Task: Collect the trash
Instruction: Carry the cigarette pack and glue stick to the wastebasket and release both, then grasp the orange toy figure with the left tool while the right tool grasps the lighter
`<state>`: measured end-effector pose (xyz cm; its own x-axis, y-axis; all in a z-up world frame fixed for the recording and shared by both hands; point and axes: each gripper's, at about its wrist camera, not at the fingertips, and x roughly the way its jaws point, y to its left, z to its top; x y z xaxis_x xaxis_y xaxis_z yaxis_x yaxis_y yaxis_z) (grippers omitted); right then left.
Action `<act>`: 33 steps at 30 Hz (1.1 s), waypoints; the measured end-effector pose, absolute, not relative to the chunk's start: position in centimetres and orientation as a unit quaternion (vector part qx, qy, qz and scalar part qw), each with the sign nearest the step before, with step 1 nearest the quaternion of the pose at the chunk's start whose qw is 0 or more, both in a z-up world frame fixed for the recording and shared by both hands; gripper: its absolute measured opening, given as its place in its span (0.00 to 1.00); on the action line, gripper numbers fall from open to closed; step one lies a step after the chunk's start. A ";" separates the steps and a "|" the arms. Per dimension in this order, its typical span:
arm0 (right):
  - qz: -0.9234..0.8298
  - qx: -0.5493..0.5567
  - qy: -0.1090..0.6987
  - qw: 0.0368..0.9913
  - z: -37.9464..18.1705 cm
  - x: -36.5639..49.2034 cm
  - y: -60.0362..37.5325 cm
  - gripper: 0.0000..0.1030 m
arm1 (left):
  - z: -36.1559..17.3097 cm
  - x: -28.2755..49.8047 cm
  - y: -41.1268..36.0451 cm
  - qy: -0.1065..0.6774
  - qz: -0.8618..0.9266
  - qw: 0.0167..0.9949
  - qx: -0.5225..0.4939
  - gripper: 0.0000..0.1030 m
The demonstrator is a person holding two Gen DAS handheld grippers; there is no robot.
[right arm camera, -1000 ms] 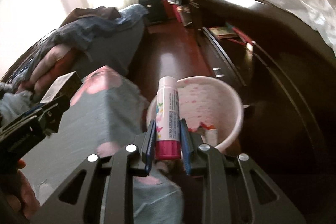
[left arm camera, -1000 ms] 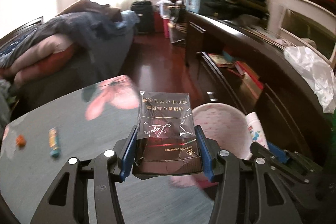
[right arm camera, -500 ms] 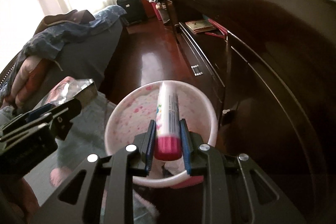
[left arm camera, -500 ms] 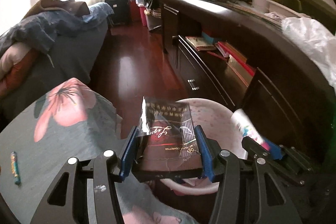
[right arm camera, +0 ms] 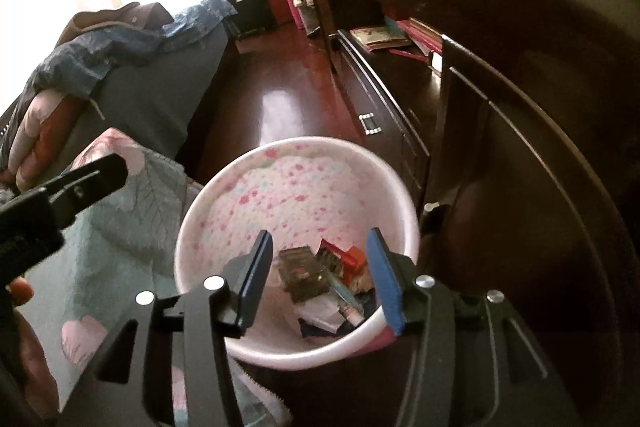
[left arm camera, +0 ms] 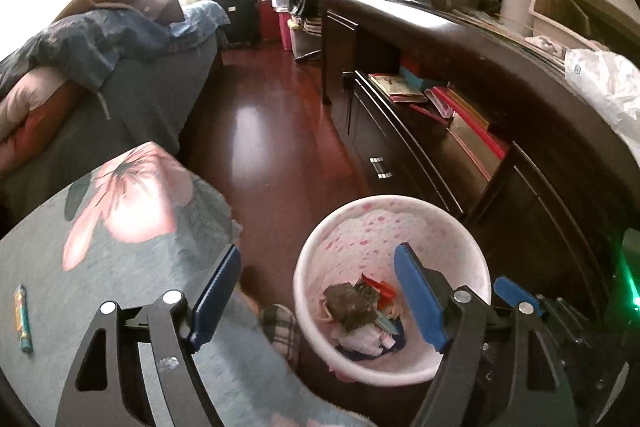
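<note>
A pink speckled waste bin (left arm camera: pixel 384 203) (right arm camera: pixel 304 147) stands on the floor beside the cloth-covered table. The dark cigarette pack (left arm camera: pixel 348 303) (right arm camera: pixel 302 273) and the glue stick (right arm camera: pixel 350 307) lie inside it among other scraps. My left gripper (left arm camera: pixel 320 295) hangs above the bin's left rim, jaws opening, nothing between them. My right gripper (right arm camera: pixel 320 279) hovers over the bin's near side, jaws opening too, nothing between them. A small wrapped candy (left arm camera: pixel 22 319) lies on the table at the far left.
A grey floral tablecloth (left arm camera: pixel 120 227) covers the table left of the bin. A dark wooden cabinet (left arm camera: pixel 500 155) with drawers and books runs along the right. A bed with heaped bedding (left arm camera: pixel 92 43) stands at the left; red-brown floor (left arm camera: pixel 264 131) lies between. A checked slipper (left arm camera: pixel 284 327) sits by the bin.
Both grippers moved over the bin, sank and opened. The cigarette pack left the left gripper and the glue stick left the right one; both now lie in the bin.
</note>
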<state>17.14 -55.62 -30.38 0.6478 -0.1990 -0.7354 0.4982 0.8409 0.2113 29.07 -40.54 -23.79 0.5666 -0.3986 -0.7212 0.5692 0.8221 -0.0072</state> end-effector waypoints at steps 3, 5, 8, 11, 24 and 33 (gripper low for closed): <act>-0.181 0.192 0.371 0.890 -29.3 17.0 -53.9 0.56 | -23.0 28.5 -38.3 0.371 -0.261 0.885 0.108 0.79; -0.165 0.179 0.368 0.898 -28.1 17.0 -52.3 0.60 | -22.3 28.1 -35.6 0.365 -0.238 0.894 0.103 0.80; -0.140 0.158 0.361 0.908 -26.1 17.3 -49.5 0.64 | -21.5 27.9 -31.6 0.361 -0.199 0.906 0.096 0.80; -0.109 0.138 0.355 0.918 -24.3 17.7 -46.5 0.69 | -20.8 28.2 -27.5 0.361 -0.160 0.915 0.084 0.80; 0.039 0.044 0.355 0.933 -19.8 21.9 -30.1 0.72 | -20.3 31.9 -9.4 0.353 0.026 0.935 0.033 0.83; 0.073 0.013 0.387 0.919 -21.3 28.1 -22.4 0.72 | -23.3 38.3 -1.3 0.391 0.050 0.919 -0.017 0.81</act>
<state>28.08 -22.38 -21.29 0.6905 0.1442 -0.7088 -0.1248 0.9890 0.0797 38.29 -1.26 -23.28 0.6885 0.0797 -0.7209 -0.1058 0.9943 0.0088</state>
